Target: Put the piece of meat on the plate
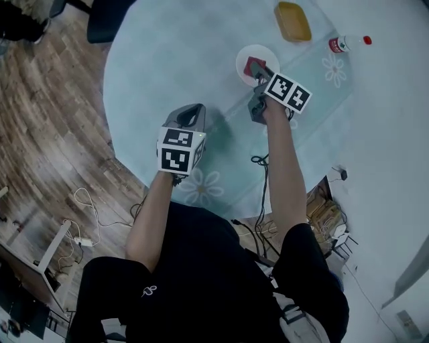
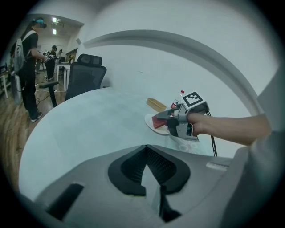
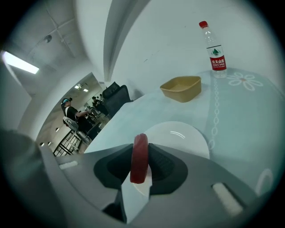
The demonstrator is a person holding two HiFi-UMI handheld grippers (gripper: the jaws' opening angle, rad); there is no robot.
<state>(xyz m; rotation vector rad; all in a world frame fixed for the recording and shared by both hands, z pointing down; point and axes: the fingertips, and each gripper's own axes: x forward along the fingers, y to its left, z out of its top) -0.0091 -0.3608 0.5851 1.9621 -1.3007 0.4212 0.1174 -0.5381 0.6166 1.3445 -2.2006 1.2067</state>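
A red slice of meat [image 3: 139,158] stands on edge between the pads of my right gripper [image 3: 140,149], which is shut on it. In the head view that gripper [image 1: 260,74] holds the meat [image 1: 253,66] just over the white plate [image 1: 242,59] at the far middle of the round teal table. The left gripper view shows meat [image 2: 159,122] and plate [image 2: 152,127] from the side. My left gripper [image 1: 194,111] hovers nearer the table's front edge, apart from the plate. Its jaws [image 2: 144,149] meet at the tips with nothing between them.
A tan bowl [image 1: 293,21] sits beyond the plate, with a red-capped water bottle [image 1: 347,43] lying to its right. A black office chair [image 2: 87,73] stands at the table's far side. People [image 2: 29,67] stand in the room behind. Cables [image 1: 87,208] lie on the wooden floor.
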